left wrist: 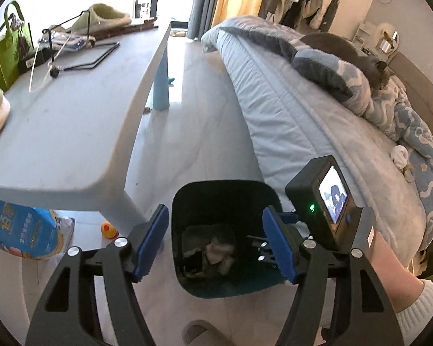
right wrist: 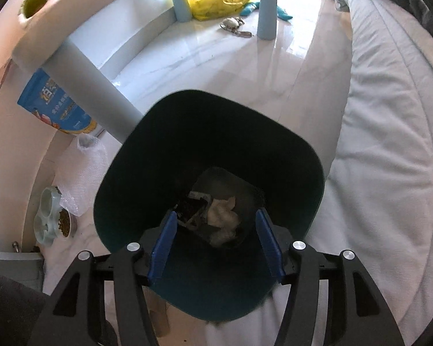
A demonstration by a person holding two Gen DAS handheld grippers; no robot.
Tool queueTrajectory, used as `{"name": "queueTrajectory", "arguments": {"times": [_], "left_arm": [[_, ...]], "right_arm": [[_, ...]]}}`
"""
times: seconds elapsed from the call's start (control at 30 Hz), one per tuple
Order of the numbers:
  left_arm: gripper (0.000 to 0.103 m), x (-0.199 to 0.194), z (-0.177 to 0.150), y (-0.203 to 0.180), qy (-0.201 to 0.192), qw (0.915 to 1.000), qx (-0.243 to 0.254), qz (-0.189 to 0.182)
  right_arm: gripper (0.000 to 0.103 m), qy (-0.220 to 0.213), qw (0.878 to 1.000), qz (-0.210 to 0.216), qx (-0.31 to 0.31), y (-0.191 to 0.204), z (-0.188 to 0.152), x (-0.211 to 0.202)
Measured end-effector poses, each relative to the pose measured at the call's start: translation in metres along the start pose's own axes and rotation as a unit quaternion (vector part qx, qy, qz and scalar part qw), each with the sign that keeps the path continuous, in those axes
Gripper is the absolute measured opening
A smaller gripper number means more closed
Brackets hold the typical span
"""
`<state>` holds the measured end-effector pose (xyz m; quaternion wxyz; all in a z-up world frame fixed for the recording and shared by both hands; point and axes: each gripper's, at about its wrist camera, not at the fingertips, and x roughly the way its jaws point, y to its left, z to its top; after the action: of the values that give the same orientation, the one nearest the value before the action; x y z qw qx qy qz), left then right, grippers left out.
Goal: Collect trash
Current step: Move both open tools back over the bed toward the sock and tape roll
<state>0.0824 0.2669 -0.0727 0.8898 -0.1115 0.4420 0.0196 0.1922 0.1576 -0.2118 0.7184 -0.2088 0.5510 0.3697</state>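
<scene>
Bedroom floor between the bed and a pale worktop carries a dark bin. Both the left hand-held gripper and right hand-held gripper hang released directly above it, the right nearer; crumpled trash lies at its bottom, unobstructed.

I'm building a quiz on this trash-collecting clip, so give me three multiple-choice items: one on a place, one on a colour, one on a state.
1. Where does the trash bin stand?
A. on the table
B. on the floor between table and bed
C. on the bed

2. What colour are the gripper pads?
A. blue
B. red
C. white

3. How is the right gripper?
A. shut on paper
B. shut, empty
C. open, empty

Answers: 1 B, the bin sits between the table leg and the bed; 2 A, both pads are blue; 3 C, the pads are apart over the bin with nothing between them.
</scene>
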Motion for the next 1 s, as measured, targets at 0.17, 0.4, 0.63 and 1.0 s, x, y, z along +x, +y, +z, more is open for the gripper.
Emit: {"name": "queueTrajectory", "arguments": {"times": [0.17,0.4,0.63,1.0], "left_arm": [[0.07,-0.013,0.009,-0.01,-0.028,0.9996,0.002,-0.002],[0.07,-0.029,0.021,-0.031,-0.06,0.9981,0.013,-0.005],[0.07,-0.035,0.027,-0.056,-0.081,0.9963,0.028,-0.003],[0.071,-0.034,0.036,-0.095,-0.092,0.9948,0.04,-0.021]], "right_arm": [[0.058,-0.026,1.0,0.005,-0.012,0.005,0.0,-0.022],[0.058,-0.067,0.997,0.022,-0.012,-0.005,-0.007,-0.059],[0.059,-0.111,0.994,0.026,-0.005,-0.024,-0.016,-0.1],[0.061,-0.174,0.984,0.018,0.024,-0.065,-0.037,-0.152]]}}
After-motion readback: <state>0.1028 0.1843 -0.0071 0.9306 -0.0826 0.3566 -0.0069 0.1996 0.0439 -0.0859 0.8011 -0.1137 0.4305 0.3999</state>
